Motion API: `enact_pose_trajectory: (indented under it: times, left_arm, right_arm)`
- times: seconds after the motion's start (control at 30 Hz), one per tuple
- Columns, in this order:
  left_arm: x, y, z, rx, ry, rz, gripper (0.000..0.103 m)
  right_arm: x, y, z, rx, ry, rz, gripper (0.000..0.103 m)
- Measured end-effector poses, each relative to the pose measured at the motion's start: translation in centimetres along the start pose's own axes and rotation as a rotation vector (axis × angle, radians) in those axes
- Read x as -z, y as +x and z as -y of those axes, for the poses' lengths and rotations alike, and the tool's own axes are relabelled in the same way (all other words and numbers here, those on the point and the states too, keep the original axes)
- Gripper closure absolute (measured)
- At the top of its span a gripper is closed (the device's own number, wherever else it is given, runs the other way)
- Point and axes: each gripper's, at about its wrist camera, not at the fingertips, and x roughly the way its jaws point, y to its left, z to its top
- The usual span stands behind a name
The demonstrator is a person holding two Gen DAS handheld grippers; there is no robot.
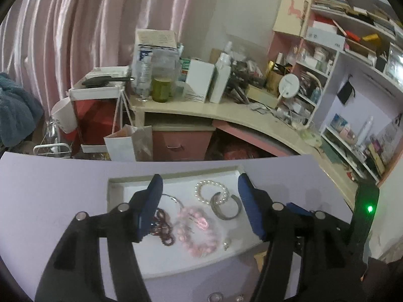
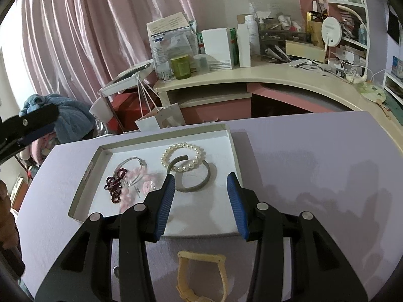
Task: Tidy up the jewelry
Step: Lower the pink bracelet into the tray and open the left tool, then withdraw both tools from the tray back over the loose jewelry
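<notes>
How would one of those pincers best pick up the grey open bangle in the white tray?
Probably from above, across the thin band of the grey bangle on its near curve, one finger inside the loop and one outside. It lies flat in the white tray, and the pearl bracelet overlaps its far, open end.

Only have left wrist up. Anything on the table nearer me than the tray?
Observer: Yes, a yellow watch strap lies on the lilac table, outside the tray.
Operator: Right gripper holding anything?
Observer: No, the right gripper is open and empty above the tray's near edge.
Operator: Pearl bracelet clear of the cuff?
Observer: No, the pearl bracelet overlaps one end of the grey cuff.
</notes>
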Motion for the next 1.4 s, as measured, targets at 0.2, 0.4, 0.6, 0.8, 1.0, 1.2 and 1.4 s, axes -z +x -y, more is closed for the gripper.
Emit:
enact_pose_trajectory:
  times: [0.2,0.4,0.6,0.8,1.0,1.2,1.4]
  left_arm:
    - [-0.1,-2.6,-2.4,-0.073,-0.035,0.051,0.029]
    - [0.4,-4.6,-4.1,-0.127,-0.063,0.078,0.025]
    - [1.4,-6.4,-4.5,-0.157,-0.076,0.095,0.024]
    - [4.5,-8.7,-4.1,-0.190,-0.075,0.085,0.019]
    - [7.2,-10.5,-3.7,-0.200,-0.095,0.060,0.017]
    - [8.1,-11.2,-2.3,-0.218,-0.085,0.062,0.012]
    - [8.0,-11.2,-1.3,-0.216,-0.094,0.052,0.012]
  right_arm:
    - [0.2,-1.1,0.1,-0.006,0.005,0.019,0.058]
    - [0.5,-1.7,-0.3,-0.009,-0.005,0.026,0.058]
    - [1.4,-3.1,-0.7,-0.021,-0.002,0.038,0.058]
    - [4.4,-5.1,-2.6,-0.084,-0.045,0.010,0.058]
    - [7.4,-6.9,-4.1,-0.127,-0.057,-0.015,0.058]
    - [8.7,-8.9,-5.4,-0.136,-0.071,-0.001,0.058]
    - [10.2,-10.8,-5.2,-0.111,-0.076,0.010,0.058]
